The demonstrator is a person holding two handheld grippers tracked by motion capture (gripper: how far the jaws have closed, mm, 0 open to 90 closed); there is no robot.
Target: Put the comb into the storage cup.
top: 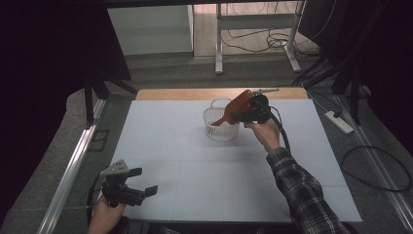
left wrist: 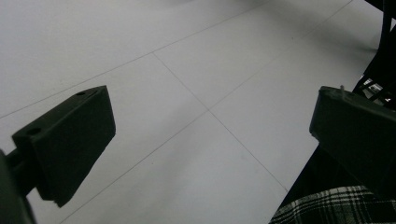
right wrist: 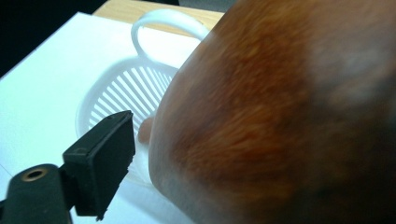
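1. High view: at the table's (top: pixel 195 165) far middle, the right gripper (top: pixel 238 116) holds a brown wooden paddle (top: pixel 237 106) tilted into a white slatted basket (top: pixel 220 127). The left gripper (top: pixel 141 184) rests at the near left corner, jaws spread, holding nothing.
2. Left gripper view: both black jaws stand wide apart over the bare white table (left wrist: pixel 196 70).
3. Right gripper view: the blurred paddle (right wrist: pixel 280 121) lies against the gripper; whether the pads press it is unclear. The basket (right wrist: pixel 126 88) sits just behind.
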